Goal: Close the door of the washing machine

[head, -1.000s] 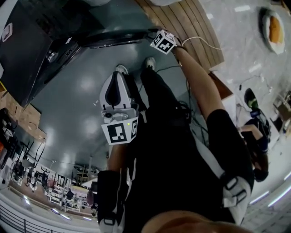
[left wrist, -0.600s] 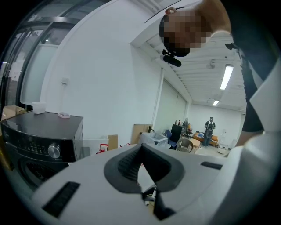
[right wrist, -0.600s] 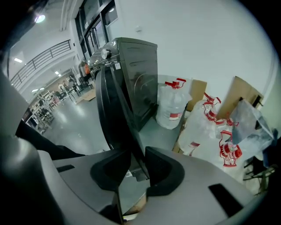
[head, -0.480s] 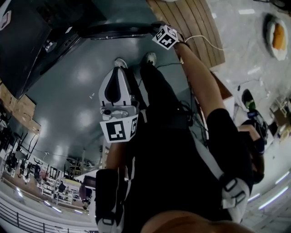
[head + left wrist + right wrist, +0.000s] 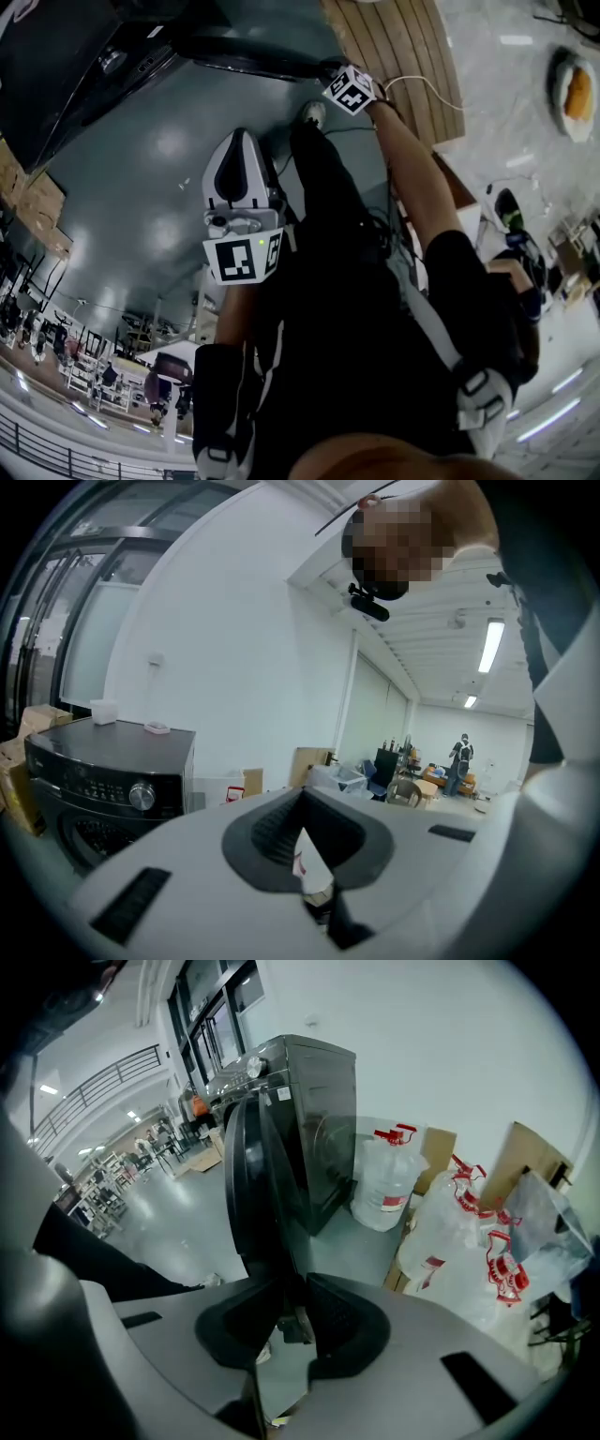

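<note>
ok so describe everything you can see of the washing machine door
The door is a round, dark, glossy panel, apparently tinted glass in a plastic rim. It stands swung open from the black washing machine, upright and seen nearly edge-on. The right gripper has just been closing its jaws, which clamp the door's lower rim.

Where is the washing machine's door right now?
In the right gripper view the door stands open, edge-on left of centre, before the washing machine; the right tongs have just been closing on its rim.
</note>
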Motion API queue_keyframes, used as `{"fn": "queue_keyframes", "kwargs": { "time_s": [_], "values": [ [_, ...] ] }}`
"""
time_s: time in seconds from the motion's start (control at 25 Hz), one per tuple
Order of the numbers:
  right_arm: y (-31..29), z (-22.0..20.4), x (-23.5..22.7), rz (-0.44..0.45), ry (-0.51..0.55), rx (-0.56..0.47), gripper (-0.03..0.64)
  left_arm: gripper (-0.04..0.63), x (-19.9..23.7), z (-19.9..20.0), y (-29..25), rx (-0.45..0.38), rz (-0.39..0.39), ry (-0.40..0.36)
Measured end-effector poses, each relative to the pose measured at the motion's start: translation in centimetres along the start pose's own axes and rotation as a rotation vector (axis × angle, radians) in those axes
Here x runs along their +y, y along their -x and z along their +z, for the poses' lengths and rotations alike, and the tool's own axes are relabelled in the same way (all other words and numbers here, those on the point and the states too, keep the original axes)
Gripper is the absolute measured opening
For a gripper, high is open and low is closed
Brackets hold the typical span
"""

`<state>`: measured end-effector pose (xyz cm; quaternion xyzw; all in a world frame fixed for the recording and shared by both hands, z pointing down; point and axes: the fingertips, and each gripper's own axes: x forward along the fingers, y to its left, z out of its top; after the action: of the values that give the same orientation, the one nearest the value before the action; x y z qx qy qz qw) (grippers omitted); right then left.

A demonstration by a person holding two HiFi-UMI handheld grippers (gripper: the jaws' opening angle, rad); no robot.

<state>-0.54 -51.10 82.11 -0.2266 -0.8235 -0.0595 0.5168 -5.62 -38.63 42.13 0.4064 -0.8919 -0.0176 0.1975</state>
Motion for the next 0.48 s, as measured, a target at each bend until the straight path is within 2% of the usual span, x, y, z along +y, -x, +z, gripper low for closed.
{"fn": "queue_keyframes", "kwargs": {
  "time_s": [0.24,0.48],
  "values": [
    [-0.6,-1.6,6.1,0.002,-0.006,0.002,0.067,0.005,1.1,-1.0,3.4,-0.005,-0.011,0.008],
    [-1.9,-2.4,12.0,-0.036,-0.076,-0.018,0.066,0.005,4.2,-2.7,7.4,-0.010,-0.040,0.012]
  ]
}}
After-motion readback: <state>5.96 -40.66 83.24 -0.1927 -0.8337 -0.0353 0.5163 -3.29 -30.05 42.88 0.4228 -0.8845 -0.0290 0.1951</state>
